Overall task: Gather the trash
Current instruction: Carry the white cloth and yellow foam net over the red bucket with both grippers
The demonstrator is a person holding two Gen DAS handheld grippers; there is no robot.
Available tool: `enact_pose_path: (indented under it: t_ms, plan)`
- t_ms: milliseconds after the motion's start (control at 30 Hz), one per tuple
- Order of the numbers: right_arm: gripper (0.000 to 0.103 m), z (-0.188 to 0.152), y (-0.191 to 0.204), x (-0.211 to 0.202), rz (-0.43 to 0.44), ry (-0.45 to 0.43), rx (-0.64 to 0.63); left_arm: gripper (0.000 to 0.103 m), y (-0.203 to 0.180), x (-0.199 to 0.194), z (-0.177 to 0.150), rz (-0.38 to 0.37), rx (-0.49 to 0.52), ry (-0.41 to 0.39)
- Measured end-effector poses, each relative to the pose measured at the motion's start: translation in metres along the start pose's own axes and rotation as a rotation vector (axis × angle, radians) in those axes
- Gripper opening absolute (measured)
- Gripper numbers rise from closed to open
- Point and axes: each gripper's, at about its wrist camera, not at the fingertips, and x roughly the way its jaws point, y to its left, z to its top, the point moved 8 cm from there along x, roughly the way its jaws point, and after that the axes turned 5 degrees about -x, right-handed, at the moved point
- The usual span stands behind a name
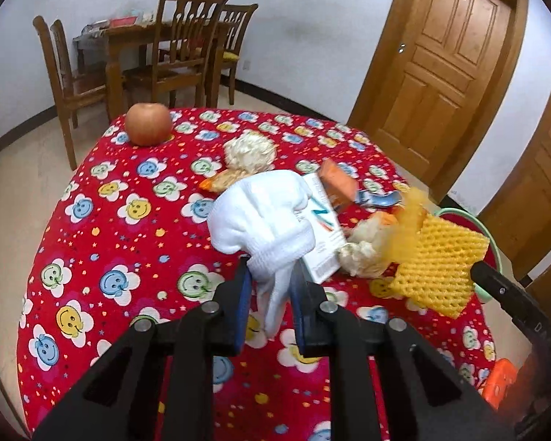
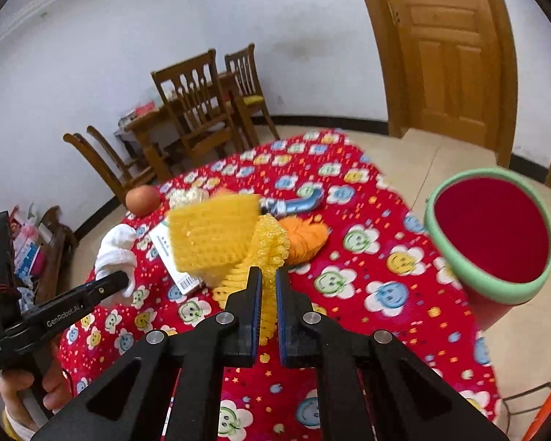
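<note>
My left gripper (image 1: 270, 270) is shut on a white sock (image 1: 264, 217) and holds it above the red smiley tablecloth (image 1: 128, 257). My right gripper (image 2: 269, 275) is shut on a yellow foam fruit net (image 2: 216, 239), lifted over the table; the net also shows in the left wrist view (image 1: 440, 261). A red bin with a green rim (image 2: 492, 231) stands to the right of the table. On the table lie a white box (image 1: 325, 239), an orange packet (image 1: 336, 182), orange peel (image 2: 305, 239), crumpled paper wads (image 1: 249, 150) and a blue tube (image 2: 294, 202).
An apple (image 1: 148, 123) sits at the table's far left corner. A wooden dining table with chairs (image 1: 172, 47) stands by the back wall. Wooden doors (image 1: 448, 55) are on the right. An orange stool (image 1: 499, 382) is at the lower right.
</note>
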Motion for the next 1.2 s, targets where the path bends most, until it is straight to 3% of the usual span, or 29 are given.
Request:
enact_pose_path:
  t_ms: [500, 1200]
  plan:
    - [0.007, 0.015, -0.034, -0.039, -0.064, -0.105, 0.036, 0.019, -0.064, -0.020, 0.006, -0.067, 0.107, -0.038]
    - [0.007, 0.020, -0.129, -0.049, -0.224, -0.136, 0.165, 0.019, -0.153, 0.023, 0.009, -0.123, 0.230, 0.007]
